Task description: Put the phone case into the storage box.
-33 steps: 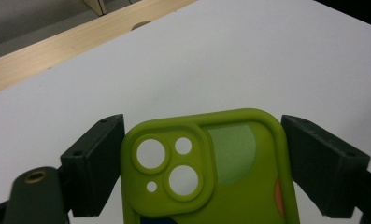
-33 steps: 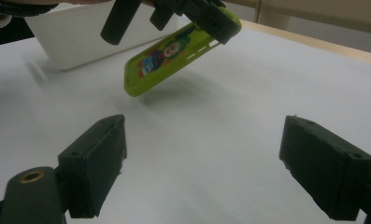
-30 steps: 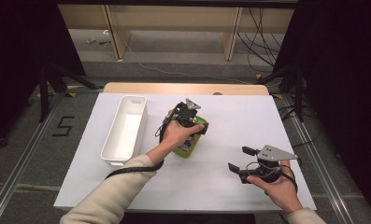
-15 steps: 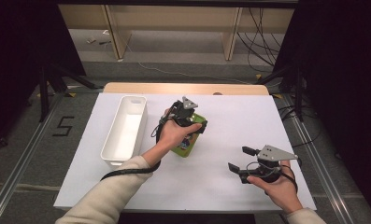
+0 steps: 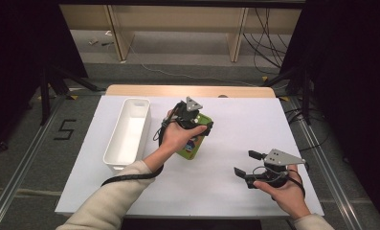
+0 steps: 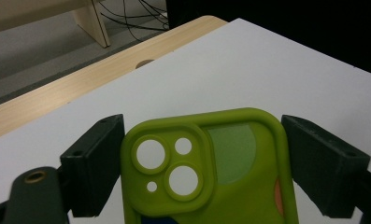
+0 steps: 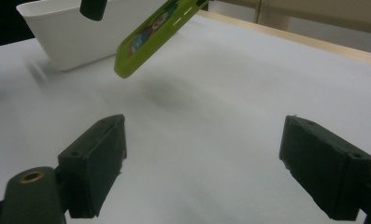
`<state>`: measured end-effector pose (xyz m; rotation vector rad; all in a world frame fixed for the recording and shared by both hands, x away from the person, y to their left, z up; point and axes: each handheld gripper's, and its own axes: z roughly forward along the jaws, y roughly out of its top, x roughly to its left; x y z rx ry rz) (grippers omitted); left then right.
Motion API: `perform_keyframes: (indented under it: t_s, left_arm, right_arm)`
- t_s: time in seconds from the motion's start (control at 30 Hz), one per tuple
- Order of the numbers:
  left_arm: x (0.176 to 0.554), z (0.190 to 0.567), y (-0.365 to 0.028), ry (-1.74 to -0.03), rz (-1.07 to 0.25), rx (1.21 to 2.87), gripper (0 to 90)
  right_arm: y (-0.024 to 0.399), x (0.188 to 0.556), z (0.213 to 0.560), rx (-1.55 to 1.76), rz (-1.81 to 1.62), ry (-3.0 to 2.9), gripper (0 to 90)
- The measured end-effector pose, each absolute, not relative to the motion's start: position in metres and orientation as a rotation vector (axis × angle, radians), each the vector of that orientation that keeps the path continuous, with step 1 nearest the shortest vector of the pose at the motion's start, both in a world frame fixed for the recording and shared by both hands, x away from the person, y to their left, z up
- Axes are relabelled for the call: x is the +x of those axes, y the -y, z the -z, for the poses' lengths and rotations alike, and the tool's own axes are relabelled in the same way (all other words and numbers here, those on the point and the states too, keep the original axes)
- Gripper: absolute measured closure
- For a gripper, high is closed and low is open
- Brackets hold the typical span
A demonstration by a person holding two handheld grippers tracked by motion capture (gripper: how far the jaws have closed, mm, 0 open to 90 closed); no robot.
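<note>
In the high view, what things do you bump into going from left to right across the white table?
White bin → left gripper holding the green phone case → right gripper, jaws open.

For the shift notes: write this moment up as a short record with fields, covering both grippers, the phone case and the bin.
held item: green phone case, lifted off the table, tilted
left gripper: shut on the case, jaws pressing its two long edges
right gripper: open, nothing between the jaws, low over the white table
white bin: on the table beside the case, looks empty
</note>
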<state>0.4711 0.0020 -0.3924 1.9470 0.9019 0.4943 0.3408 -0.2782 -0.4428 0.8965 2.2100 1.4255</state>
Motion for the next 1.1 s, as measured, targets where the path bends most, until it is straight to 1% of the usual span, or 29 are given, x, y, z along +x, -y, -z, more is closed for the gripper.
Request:
perform_keyframes:
  t_s: [1.1]
  left_arm:
    - [0.468,0.37,-0.014,-0.898,-0.507,1.883,16.3]
  right_arm:
    - [0.281,0.342,0.44,0.884,-1.463,-2.164,16.0]
